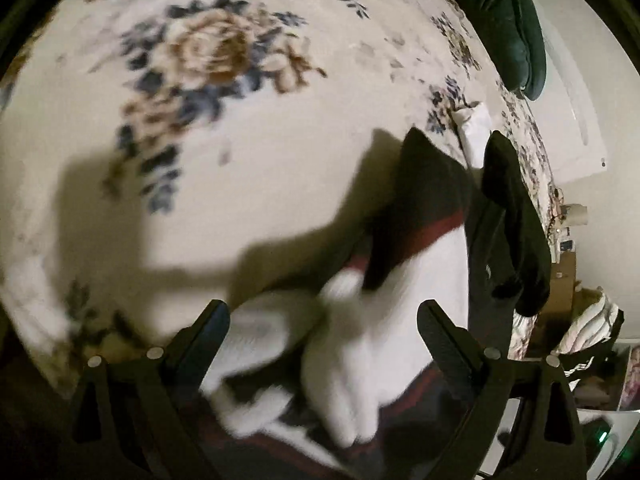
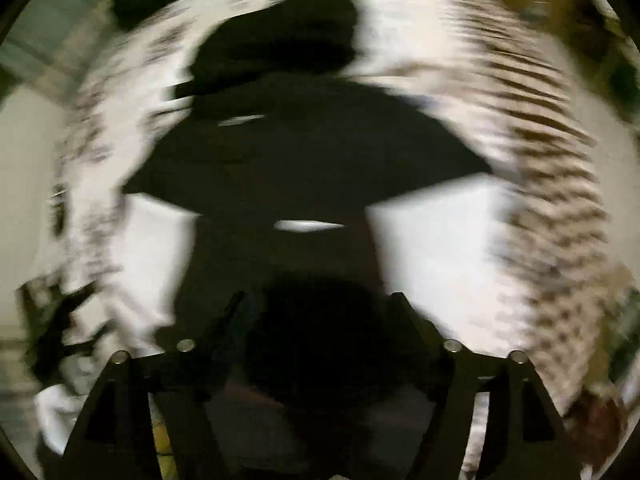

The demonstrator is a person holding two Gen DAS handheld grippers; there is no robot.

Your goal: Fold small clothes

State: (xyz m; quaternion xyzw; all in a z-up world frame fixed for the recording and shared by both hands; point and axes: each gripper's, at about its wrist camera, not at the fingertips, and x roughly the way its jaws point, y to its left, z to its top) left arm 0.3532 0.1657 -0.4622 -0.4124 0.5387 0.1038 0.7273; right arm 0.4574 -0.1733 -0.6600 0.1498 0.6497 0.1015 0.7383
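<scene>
Done: not folded yet | Garment: white-and-black garment point(image 1: 360, 320) bunched near bed point(image 1: 280, 184) edge | Left gripper point(image 1: 324, 316): wide, over it, not holding | Right gripper point(image 2: 318, 300): wide, too blurry to tell holding | Left: fold it

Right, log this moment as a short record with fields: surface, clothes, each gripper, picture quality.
surface: cream bedspread with blue and brown flower print
clothes: white, black and dark red small garment, crumpled on the bedspread
also there: dark green cushion at the far edge
left gripper: open, above the garment, not gripping it
right gripper: jaws apart, over a black cloth; grip unclear
picture quality: right view heavily blurred
</scene>
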